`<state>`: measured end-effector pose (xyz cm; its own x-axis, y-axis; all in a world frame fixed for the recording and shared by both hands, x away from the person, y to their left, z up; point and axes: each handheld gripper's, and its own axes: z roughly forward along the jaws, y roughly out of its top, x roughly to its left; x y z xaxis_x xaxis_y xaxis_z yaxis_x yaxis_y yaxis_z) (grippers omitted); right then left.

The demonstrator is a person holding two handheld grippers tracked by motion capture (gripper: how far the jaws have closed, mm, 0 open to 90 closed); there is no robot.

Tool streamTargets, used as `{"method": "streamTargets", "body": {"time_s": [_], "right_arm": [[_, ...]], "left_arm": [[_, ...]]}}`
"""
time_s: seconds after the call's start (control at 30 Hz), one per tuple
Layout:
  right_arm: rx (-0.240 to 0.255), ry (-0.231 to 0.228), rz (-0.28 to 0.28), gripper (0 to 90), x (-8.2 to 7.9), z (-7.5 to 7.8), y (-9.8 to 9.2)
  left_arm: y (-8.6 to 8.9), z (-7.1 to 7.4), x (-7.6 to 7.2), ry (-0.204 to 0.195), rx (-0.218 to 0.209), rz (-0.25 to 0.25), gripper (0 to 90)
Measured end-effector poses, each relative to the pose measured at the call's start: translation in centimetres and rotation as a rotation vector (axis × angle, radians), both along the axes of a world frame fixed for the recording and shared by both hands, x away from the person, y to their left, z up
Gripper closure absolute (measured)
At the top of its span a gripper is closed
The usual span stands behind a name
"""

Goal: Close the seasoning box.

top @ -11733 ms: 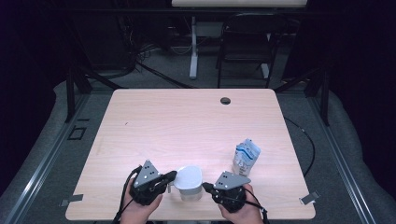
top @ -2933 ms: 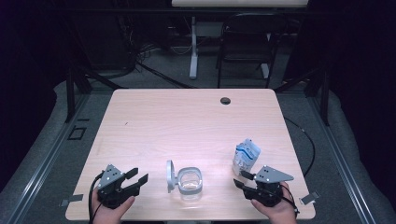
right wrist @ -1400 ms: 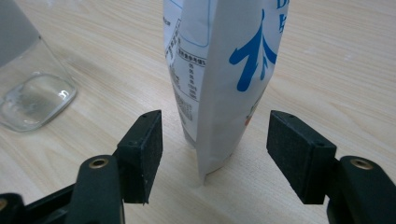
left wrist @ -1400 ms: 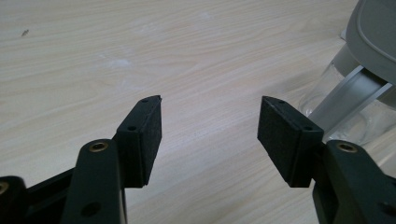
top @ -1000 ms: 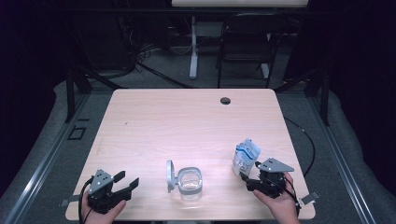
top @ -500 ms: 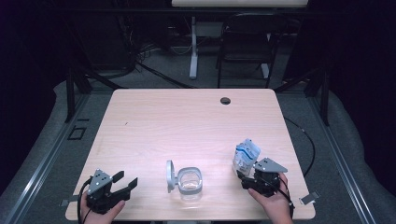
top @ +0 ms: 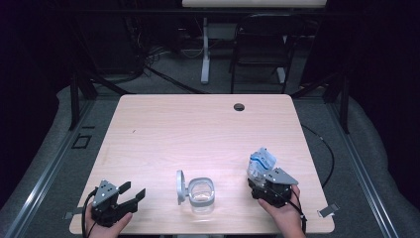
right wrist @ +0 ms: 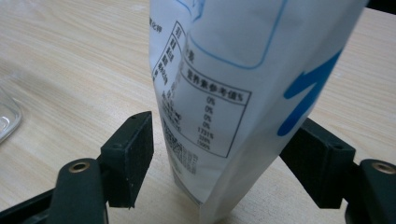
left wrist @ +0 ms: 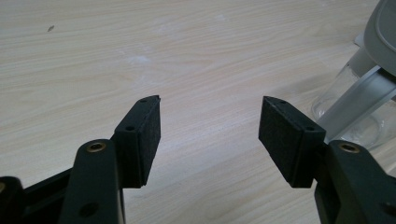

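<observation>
Straddling a white and blue pouch (right wrist: 233,93), the right gripper (right wrist: 224,163) has its jaws spread wide, one on each side of the pouch's lower part, with a gap visible on the left jaw side; on the other side the pouch hides the pad face, so contact there can't be told. Pouch stands upright on the worktop (top: 198,134), printed table of small text facing the right gripper view, blue shapes on its side. In the high view the pouch (top: 261,163) sits at the near right of the worktop, right gripper (top: 270,186) just behind it from the person's side, hand (top: 282,213) coming in from the bottom edge. Left gripper (top: 130,194) is at the near left corner of the worktop, held in the other hand (top: 106,223), jaws wide apart with nothing between them, pointing roughly right toward the centre. Left gripper view: bare wood grain between the jaws (left wrist: 210,135), clear jar (left wrist: 359,107) at the right edge, well apart from the pads. High view shows that jar (top: 202,196) near the front middle of the worktop, mouth open, grey-rimmed round lid (top: 180,187) standing up at its left side, touching or hinged to it, can't tell which. Small dark round hole (top: 239,106) in the far part of the worktop. Pouch and jar are well apart.
</observation>
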<state>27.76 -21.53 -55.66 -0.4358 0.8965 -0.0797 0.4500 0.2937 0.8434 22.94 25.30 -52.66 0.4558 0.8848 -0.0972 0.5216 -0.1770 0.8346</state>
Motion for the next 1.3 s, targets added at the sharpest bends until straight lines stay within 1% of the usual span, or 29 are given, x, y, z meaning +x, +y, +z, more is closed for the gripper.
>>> {"method": "streamTargets", "body": {"time_s": [0.03,0.1,0.2,0.37,0.47,0.57,0.7,0.8,0.9,1.0,1.07,1.17,1.3], "right_arm": [[0.006,-0.003,-0.004,27.5,0.1,-0.1,0.0],[-0.002,0.001,-0.003,27.5,0.2,-0.1,0.1],[0.004,-0.008,-0.009,28.0,0.2,-0.3,0.3],[-0.006,-0.010,-0.021,31.8,0.3,-0.3,0.3],[0.003,-0.008,-0.025,32.1,0.4,-0.3,0.2],[-0.004,0.000,-0.028,33.4,0.3,-0.2,0.2],[-0.006,0.010,0.010,37.1,0.4,0.0,-0.1],[0.002,0.016,0.028,37.9,0.4,0.0,-0.4],[-0.001,0.022,0.047,38.4,0.4,0.1,-0.6],[-0.007,0.029,0.079,38.5,0.4,0.2,-0.9],[-0.009,0.035,0.101,38.5,0.2,0.3,-1.2],[-0.008,0.043,0.117,38.5,0.0,0.4,-1.5],[-0.008,0.047,0.141,38.5,-0.5,0.4,-2.0]], "left_arm": [[0.0,0.0,0.0,-0.001,0.000,0.002,39.7],[0.1,0.1,0.0,0.001,-0.003,0.006,39.7],[0.2,0.1,0.0,0.000,-0.001,0.006,39.7],[0.2,0.0,0.0,0.000,-0.001,0.007,39.7],[0.3,0.1,0.0,-0.001,-0.001,0.009,39.7],[0.3,0.1,0.0,0.000,-0.003,0.011,39.7],[0.3,0.0,0.0,0.003,0.001,0.010,39.8],[0.3,0.0,0.0,0.002,0.001,0.013,39.9],[0.3,0.1,0.0,0.002,0.000,0.013,39.8],[0.3,0.1,0.0,0.002,0.000,0.011,39.8],[0.2,0.1,0.0,-0.002,-0.002,0.010,39.8],[0.1,0.0,0.1,-0.004,-0.008,0.011,39.8],[-0.1,0.1,0.3,-0.006,-0.006,0.005,39.8]]}}
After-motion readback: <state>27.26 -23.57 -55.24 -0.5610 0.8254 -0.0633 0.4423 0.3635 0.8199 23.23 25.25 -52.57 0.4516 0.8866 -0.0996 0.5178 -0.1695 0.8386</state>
